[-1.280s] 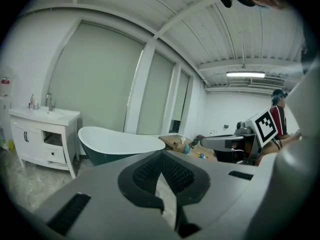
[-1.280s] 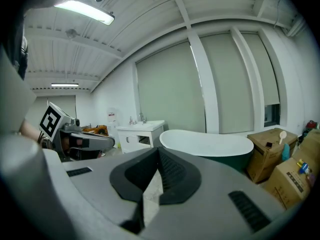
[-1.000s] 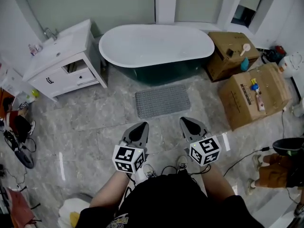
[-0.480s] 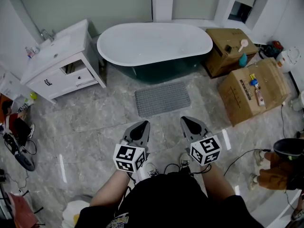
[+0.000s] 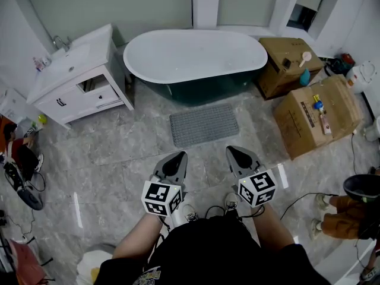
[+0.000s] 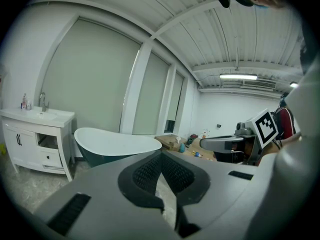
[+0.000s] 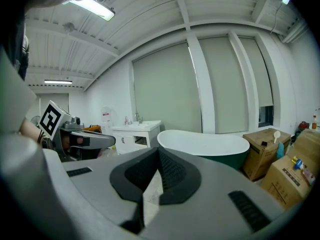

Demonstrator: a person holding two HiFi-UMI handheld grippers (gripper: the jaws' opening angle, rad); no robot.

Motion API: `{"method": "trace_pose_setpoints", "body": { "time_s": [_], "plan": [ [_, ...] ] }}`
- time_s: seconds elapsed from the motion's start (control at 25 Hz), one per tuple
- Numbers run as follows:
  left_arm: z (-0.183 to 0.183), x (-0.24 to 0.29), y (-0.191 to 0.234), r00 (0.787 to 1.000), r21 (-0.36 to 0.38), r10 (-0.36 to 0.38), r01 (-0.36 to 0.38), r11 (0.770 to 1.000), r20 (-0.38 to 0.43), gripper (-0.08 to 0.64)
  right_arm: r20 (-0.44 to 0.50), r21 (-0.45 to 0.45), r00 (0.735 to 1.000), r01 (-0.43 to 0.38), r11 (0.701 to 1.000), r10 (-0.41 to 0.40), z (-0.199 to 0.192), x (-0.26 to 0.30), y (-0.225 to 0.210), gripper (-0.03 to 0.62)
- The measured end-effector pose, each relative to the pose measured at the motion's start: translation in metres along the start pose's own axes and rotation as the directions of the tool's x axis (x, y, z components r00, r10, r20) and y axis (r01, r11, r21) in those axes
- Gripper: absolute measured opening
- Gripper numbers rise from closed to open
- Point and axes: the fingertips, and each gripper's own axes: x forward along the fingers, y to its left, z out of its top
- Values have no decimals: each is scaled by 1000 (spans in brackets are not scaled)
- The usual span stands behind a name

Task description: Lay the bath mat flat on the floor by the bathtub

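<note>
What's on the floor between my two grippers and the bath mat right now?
Nothing: in the head view, only bare marble floor separates the left gripper and right gripper from the bath mat.

1. No word, number or brand is showing clearly enough to be read in any view.
2. The marker cube [image 5: 160,198] of the left gripper [image 5: 180,155] and the marker cube [image 5: 257,188] of the right gripper [image 5: 230,149] are showing only black-and-white square patterns, no letters.
3. Dark print on the cardboard box [image 5: 341,111] is appearing too small to read.
</note>
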Motion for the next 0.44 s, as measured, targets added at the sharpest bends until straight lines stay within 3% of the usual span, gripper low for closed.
{"method": "trace_pose_setpoints", "body": {
  "time_s": [0.44],
  "plan": [
    [0, -1, 1, 1000, 5, -2, 2, 1000, -5, 17, -8, -9, 1000, -6, 1000, 6, 2, 2, 3, 15]
  ]
}}
